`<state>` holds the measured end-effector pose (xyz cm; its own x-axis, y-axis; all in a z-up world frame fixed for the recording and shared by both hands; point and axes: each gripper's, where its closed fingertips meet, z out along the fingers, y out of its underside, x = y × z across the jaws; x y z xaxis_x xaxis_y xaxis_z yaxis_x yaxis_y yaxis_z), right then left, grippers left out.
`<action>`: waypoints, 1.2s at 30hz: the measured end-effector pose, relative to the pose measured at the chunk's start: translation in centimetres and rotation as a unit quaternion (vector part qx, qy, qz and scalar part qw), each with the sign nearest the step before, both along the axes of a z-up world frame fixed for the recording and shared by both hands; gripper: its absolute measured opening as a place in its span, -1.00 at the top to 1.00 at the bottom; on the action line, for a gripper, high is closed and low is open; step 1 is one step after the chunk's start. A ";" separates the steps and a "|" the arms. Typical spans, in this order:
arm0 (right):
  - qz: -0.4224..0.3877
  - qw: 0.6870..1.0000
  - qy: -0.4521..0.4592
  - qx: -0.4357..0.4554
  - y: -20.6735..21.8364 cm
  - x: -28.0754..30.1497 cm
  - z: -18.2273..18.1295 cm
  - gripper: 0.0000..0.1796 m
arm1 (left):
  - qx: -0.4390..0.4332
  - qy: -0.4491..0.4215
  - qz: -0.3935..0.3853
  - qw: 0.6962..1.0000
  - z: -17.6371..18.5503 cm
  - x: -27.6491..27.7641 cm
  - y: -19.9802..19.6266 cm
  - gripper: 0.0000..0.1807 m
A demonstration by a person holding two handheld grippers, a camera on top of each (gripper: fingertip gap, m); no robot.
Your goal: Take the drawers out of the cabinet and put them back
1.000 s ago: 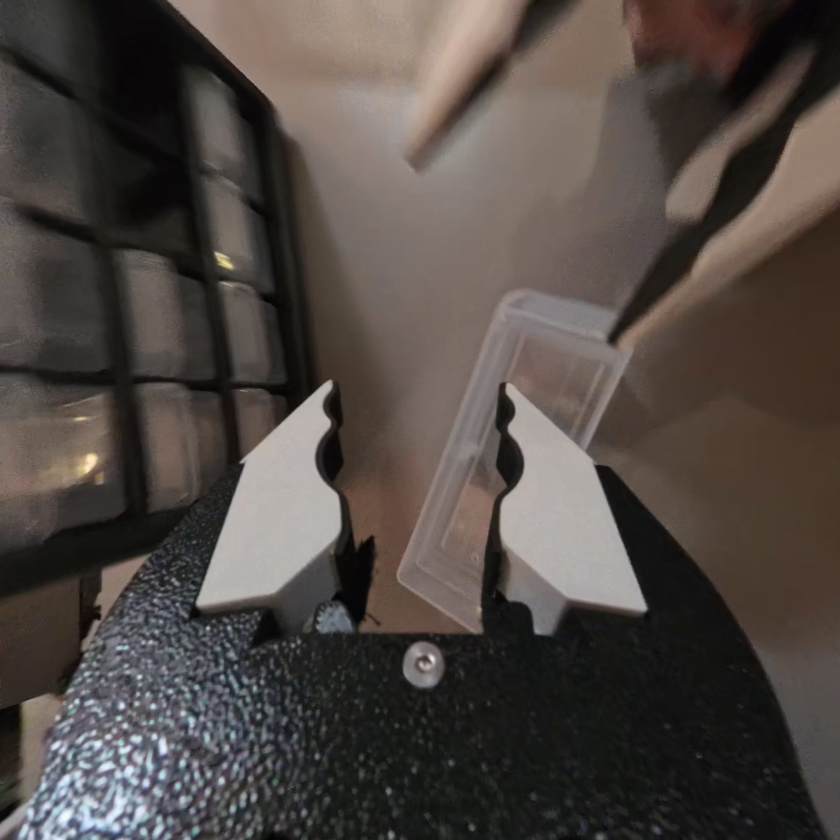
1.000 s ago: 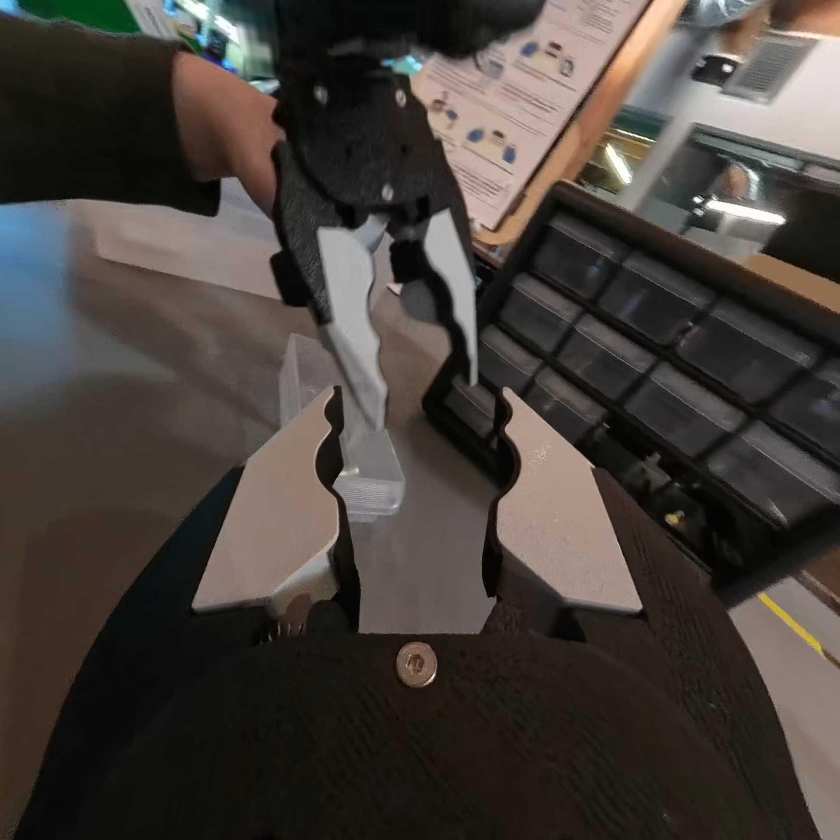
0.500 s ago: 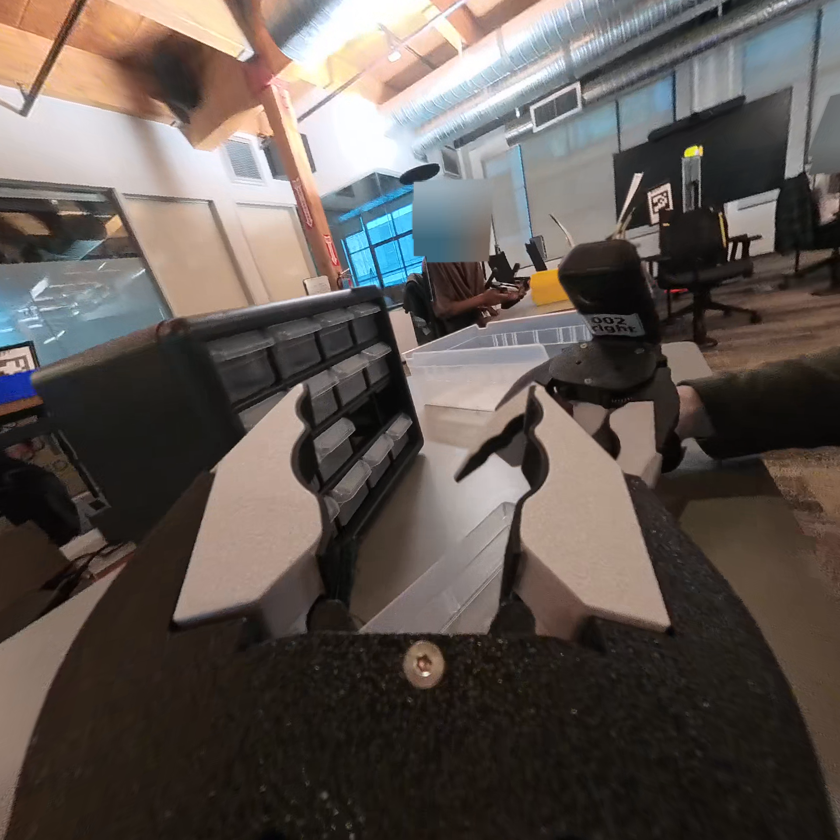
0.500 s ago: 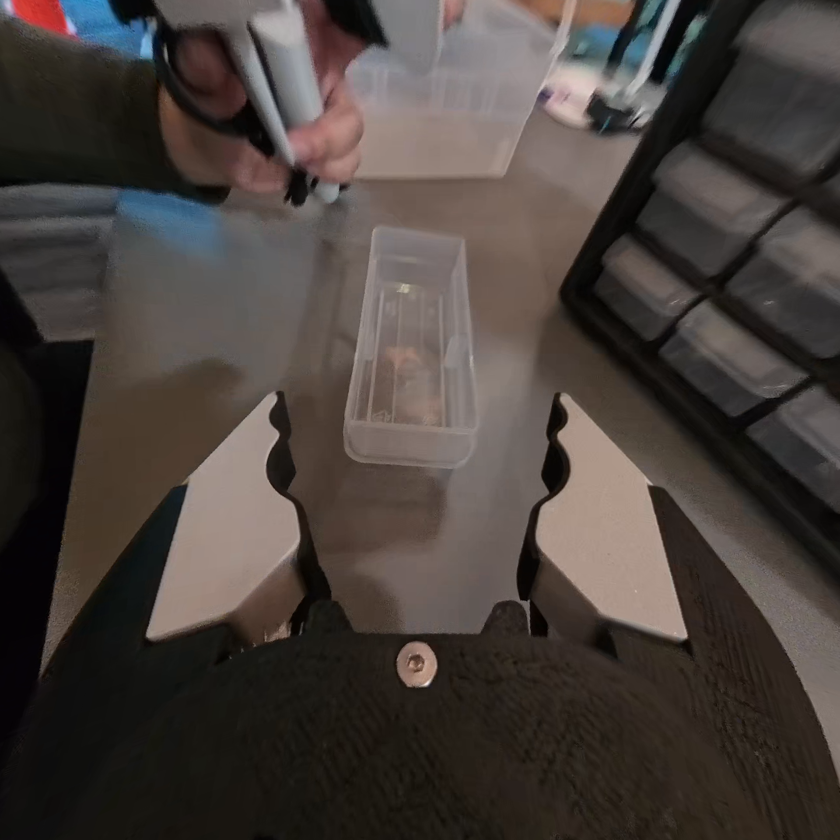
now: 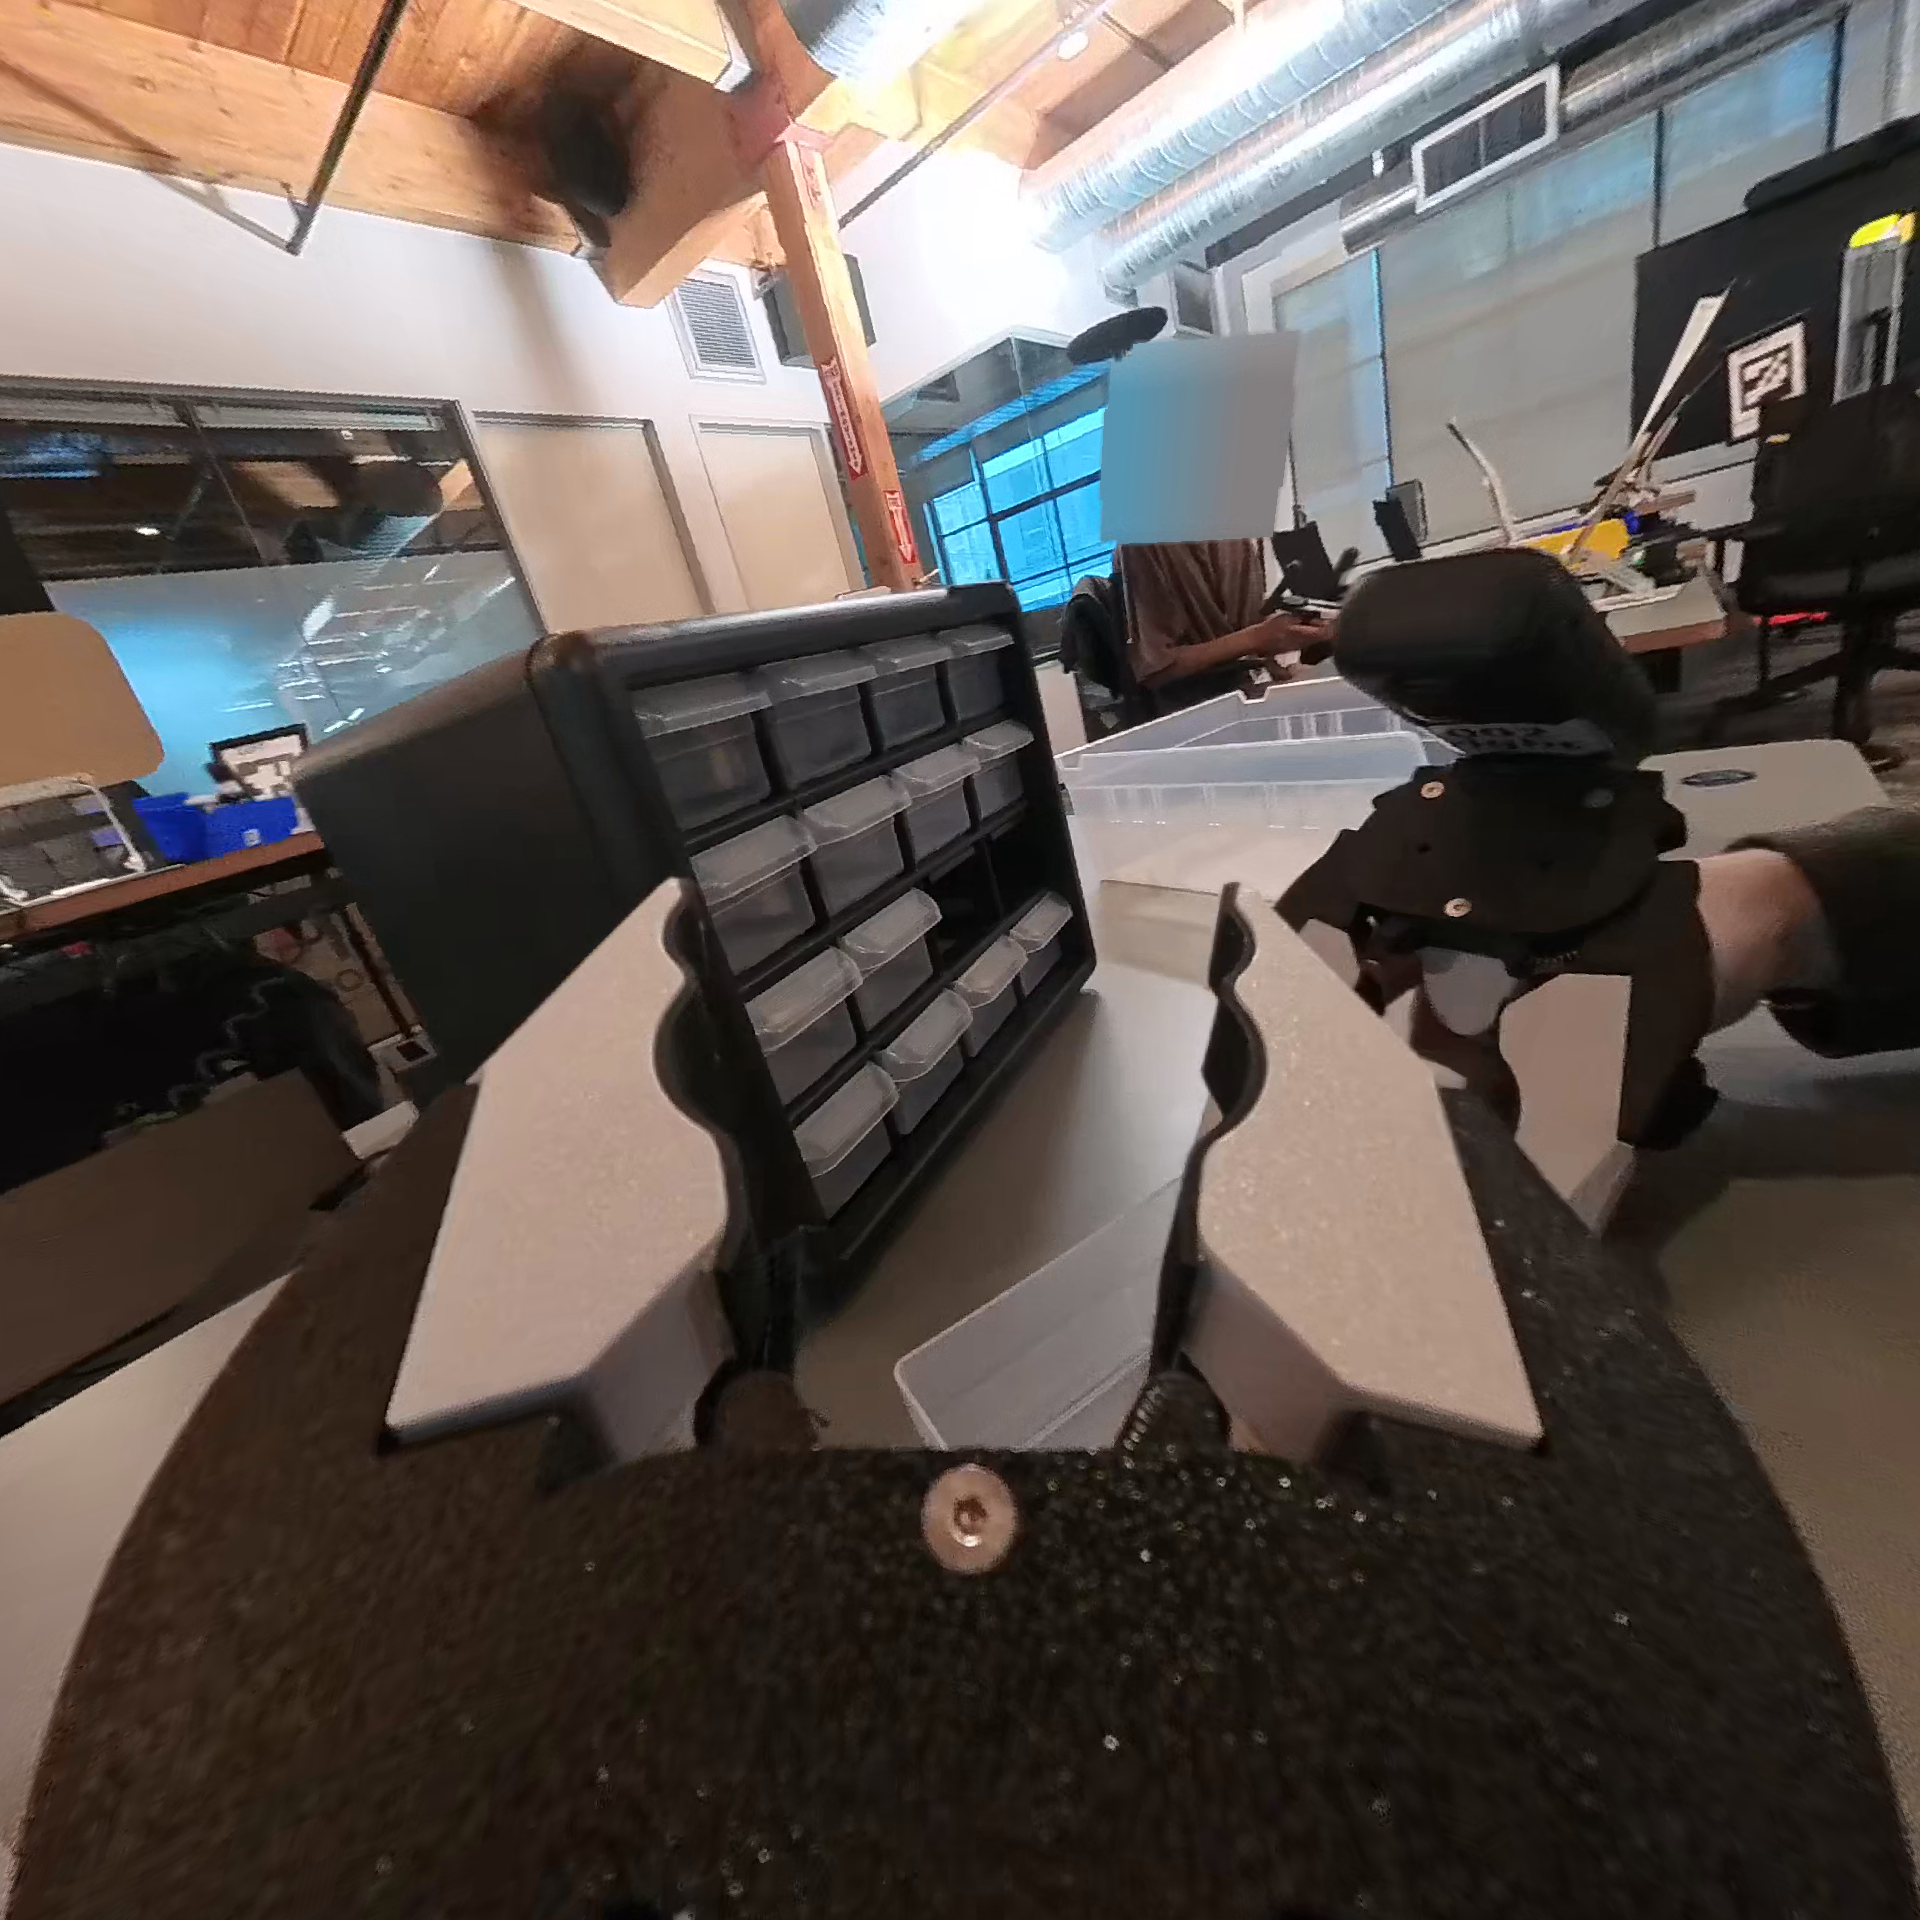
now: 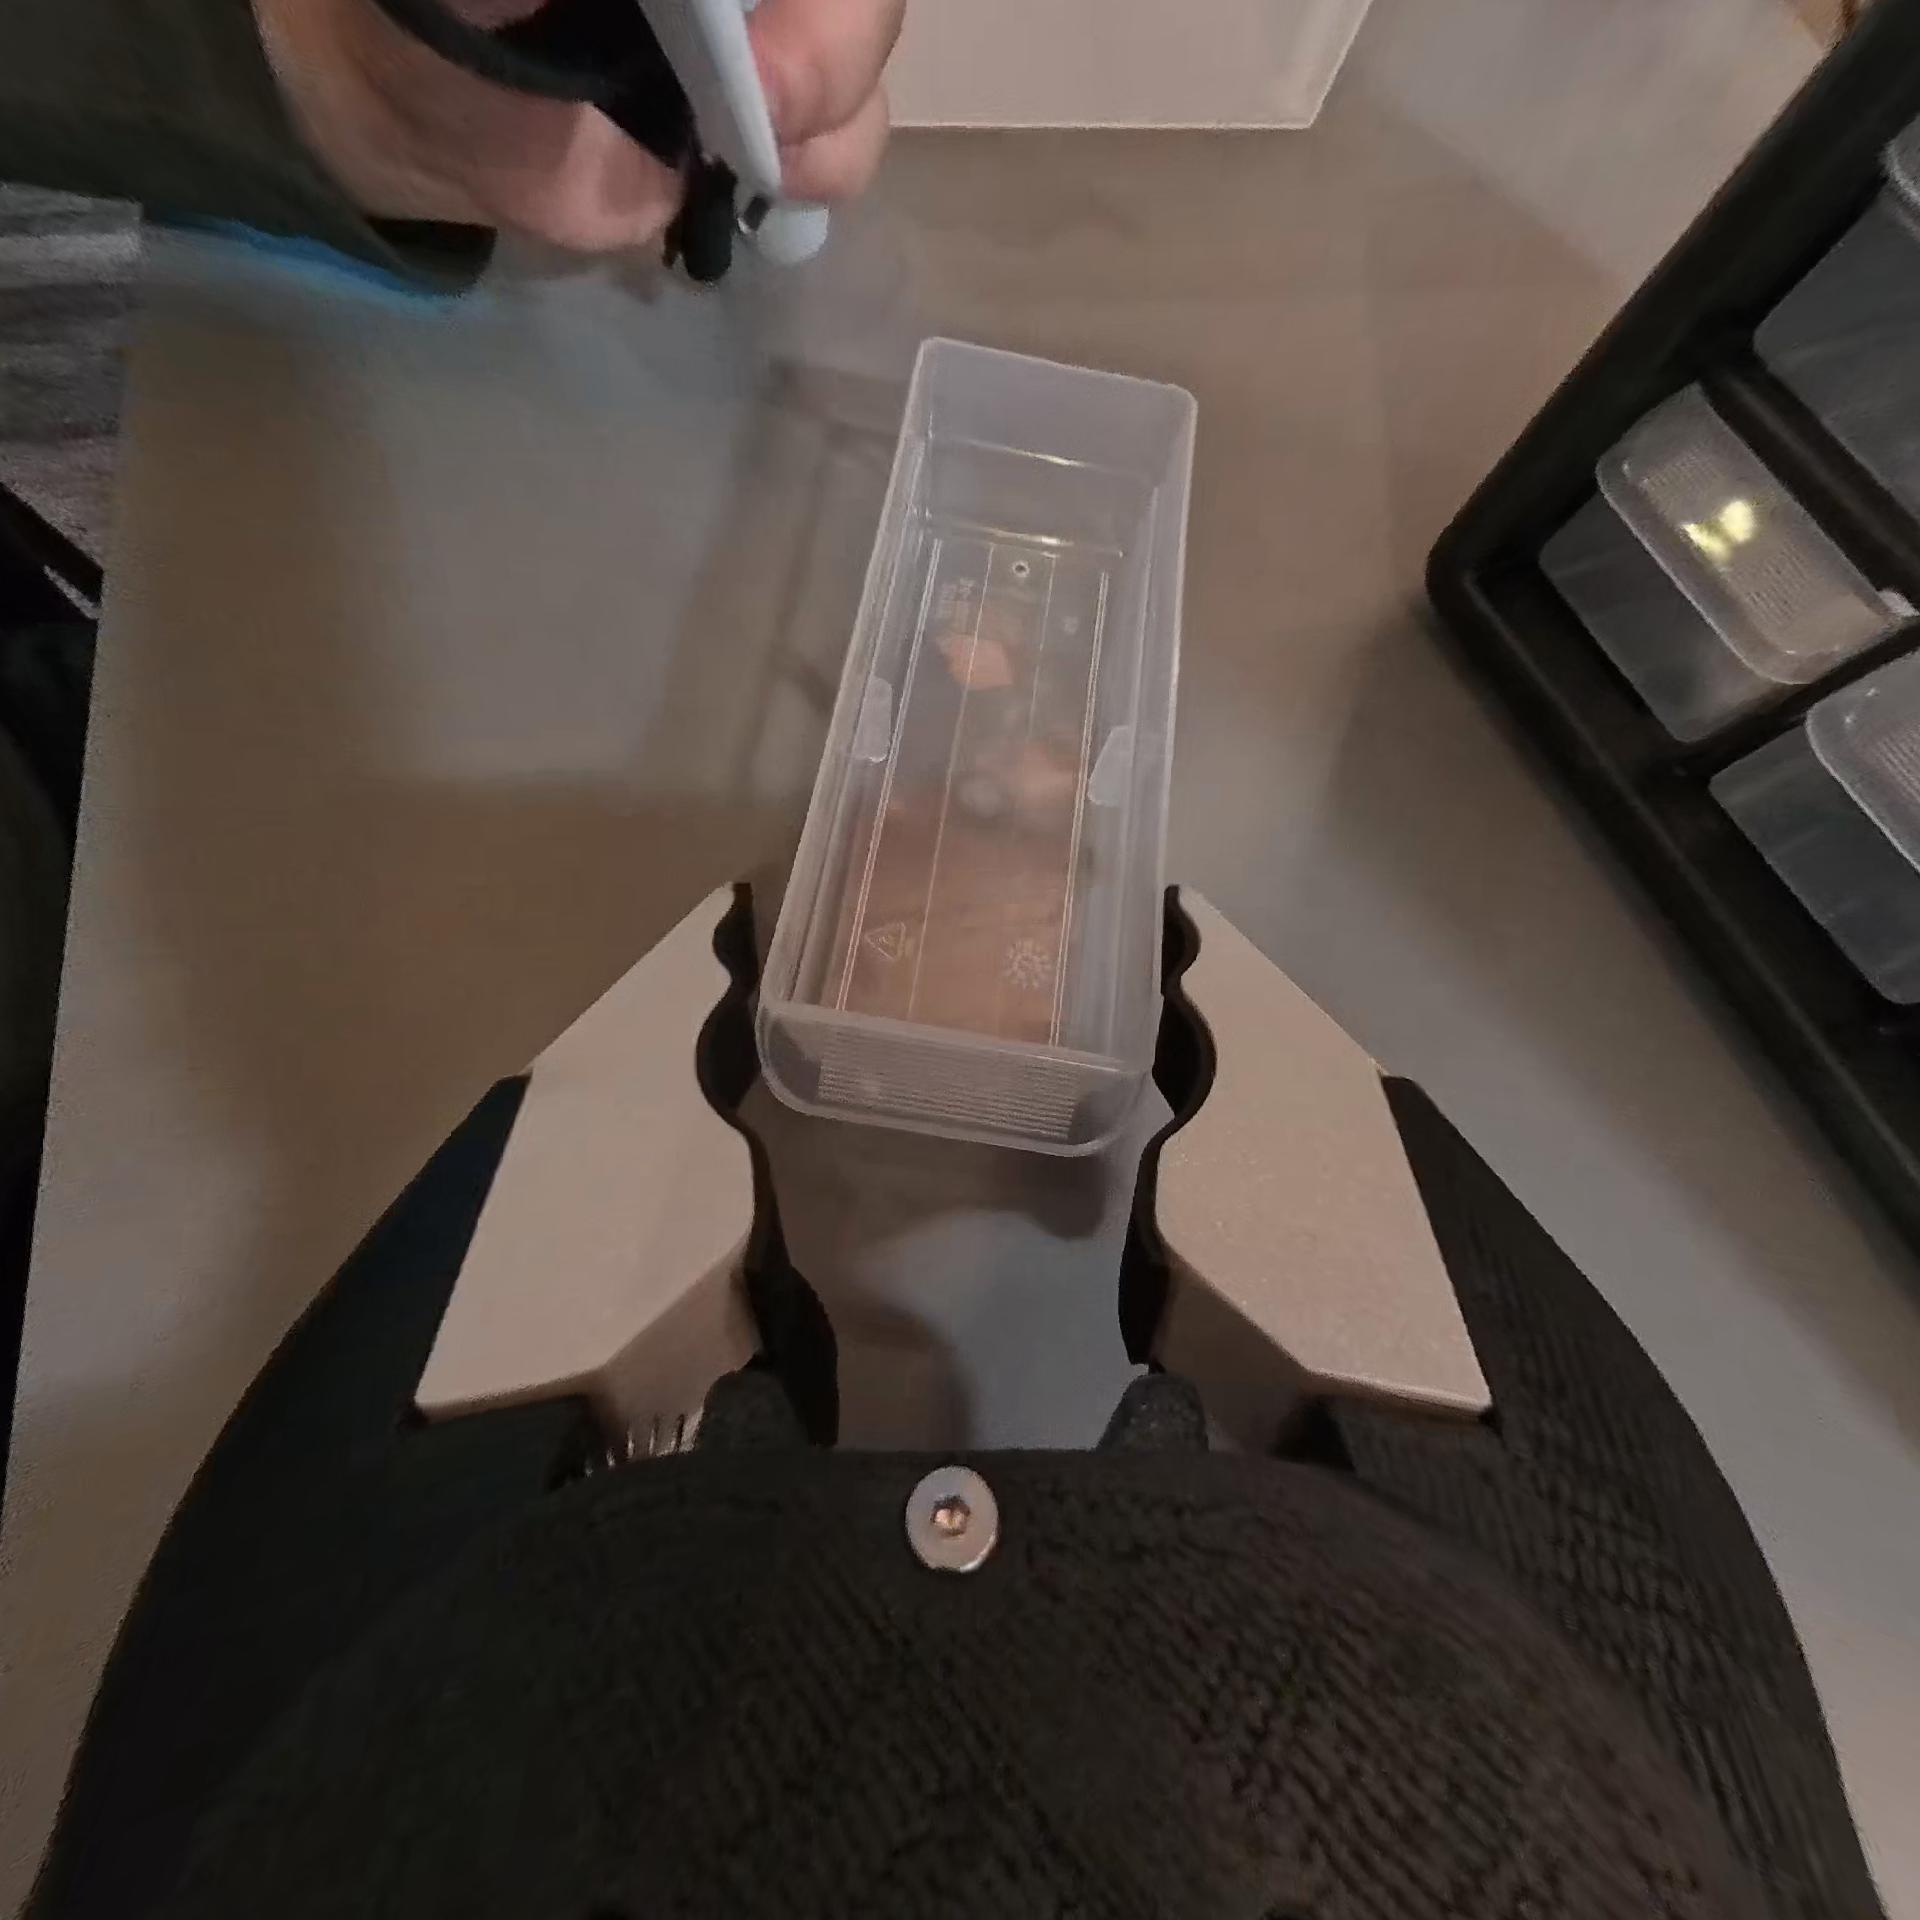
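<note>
A black cabinet (image 5: 582, 831) of small clear drawers stands on the table, with dark empty slots (image 5: 977, 883) in its third row. Its corner also shows in the right wrist view (image 6: 1683, 644). My left gripper (image 5: 951, 935) is open and holds nothing. One clear drawer (image 5: 1039, 1340) lies on the table just below its right finger. In the right wrist view this drawer (image 6: 997, 727) lies lengthwise with its near end between the fingers of my right gripper (image 6: 956, 914). The pads stand close beside its walls, with a thin gap at the left pad. The right gripper also shows in the left wrist view (image 5: 1507, 883).
A large clear plastic bin (image 5: 1247, 769) sits on the table behind the cabinet and also shows in the right wrist view (image 6: 1091, 62). A hand (image 6: 582, 135) with the left gripper's handle is above the drawer. A seated person (image 5: 1195, 603) and office chairs are far behind.
My left gripper opened, let go of the clear drawer and tipped up to face the cabinet. My right gripper opened wide, came down over the drawer's near end, and its fingers narrowed around it.
</note>
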<state>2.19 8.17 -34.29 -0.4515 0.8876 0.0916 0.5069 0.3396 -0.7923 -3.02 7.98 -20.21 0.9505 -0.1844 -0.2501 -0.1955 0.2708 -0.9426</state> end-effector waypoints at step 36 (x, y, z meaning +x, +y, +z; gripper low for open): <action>-0.251 0.967 0.024 -0.049 8.8 5.1 1.4 0.16 | -0.014 -0.089 0.123 0.988 4.5 -7.1 5.7 0.03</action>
